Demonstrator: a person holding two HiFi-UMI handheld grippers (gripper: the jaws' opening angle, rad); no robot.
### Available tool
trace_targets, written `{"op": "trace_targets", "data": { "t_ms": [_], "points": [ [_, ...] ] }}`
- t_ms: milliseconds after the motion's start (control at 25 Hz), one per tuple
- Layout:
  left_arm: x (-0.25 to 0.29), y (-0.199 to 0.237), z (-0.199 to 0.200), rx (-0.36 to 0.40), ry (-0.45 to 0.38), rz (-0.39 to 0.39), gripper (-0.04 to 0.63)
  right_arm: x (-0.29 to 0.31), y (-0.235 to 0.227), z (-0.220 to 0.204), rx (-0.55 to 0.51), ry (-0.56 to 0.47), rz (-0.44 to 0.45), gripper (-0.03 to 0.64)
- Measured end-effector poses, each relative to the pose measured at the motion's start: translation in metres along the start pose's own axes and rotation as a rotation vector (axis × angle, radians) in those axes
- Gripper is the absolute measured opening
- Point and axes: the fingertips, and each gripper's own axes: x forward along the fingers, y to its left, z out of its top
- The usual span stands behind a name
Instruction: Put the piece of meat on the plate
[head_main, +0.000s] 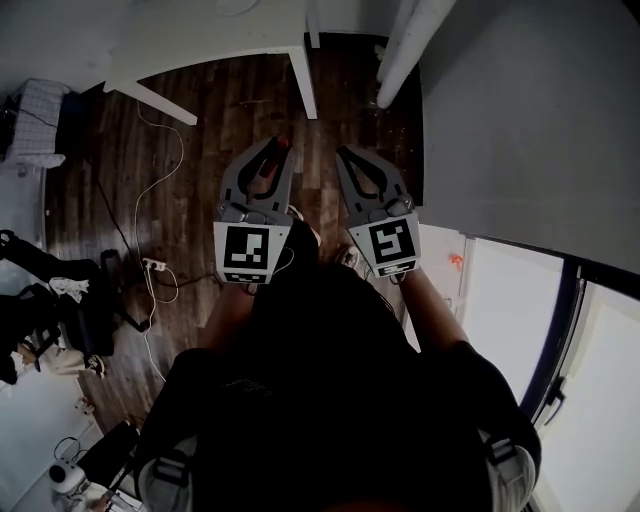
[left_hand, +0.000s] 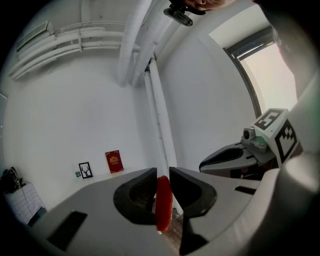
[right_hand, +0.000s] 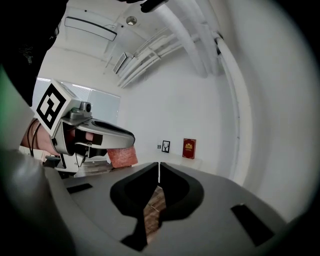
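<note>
The piece of meat (left_hand: 164, 202), a thin red slab seen edge-on, is pinched between the jaws of my left gripper (left_hand: 162, 172). In the head view, its red tip (head_main: 285, 141) shows at the left gripper (head_main: 277, 148), held chest-high over the wood floor. The right gripper view shows the same slab (right_hand: 122, 156) from the side, reddish-brown and hanging from the left gripper's jaws. My right gripper (right_hand: 159, 165) is shut with nothing in it and sits just right of the left one (head_main: 346, 153). No plate shows in any view.
A white table (head_main: 200, 40) with slanted legs stands ahead, with a white pipe (head_main: 410, 50) beside it. Cables and a power strip (head_main: 153, 265) lie on the floor at left. A grey wall and a window (head_main: 510, 310) are at right. Small frames (left_hand: 114, 161) lean on a far ledge.
</note>
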Motion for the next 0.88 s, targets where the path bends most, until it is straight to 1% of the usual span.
{"op": "trace_targets", "data": {
  "t_ms": [120, 280, 560, 720, 880],
  "points": [
    [0.015, 0.017, -0.008, -0.003, 0.004, -0.012, 0.078, 0.025, -0.004, -0.009, -0.021, 0.01, 0.006, 0.024],
    [0.044, 0.047, -0.016, -0.014, 0.009, -0.034, 0.078, 0.062, -0.011, -0.016, -0.041, 0.057, 0.018, 0.023],
    [0.101, 0.119, -0.016, -0.029, 0.016, -0.049, 0.078, 0.154, -0.028, 0.003, -0.047, 0.114, 0.051, 0.023],
    [0.114, 0.166, -0.021, -0.042, 0.023, -0.054, 0.078, 0.209, -0.018, 0.013, -0.077, 0.123, 0.096, 0.023],
    [0.129, 0.2, -0.027, -0.043, 0.028, -0.066, 0.078, 0.256, -0.008, 0.02, -0.13, 0.126, 0.156, 0.024]
  ]
}}
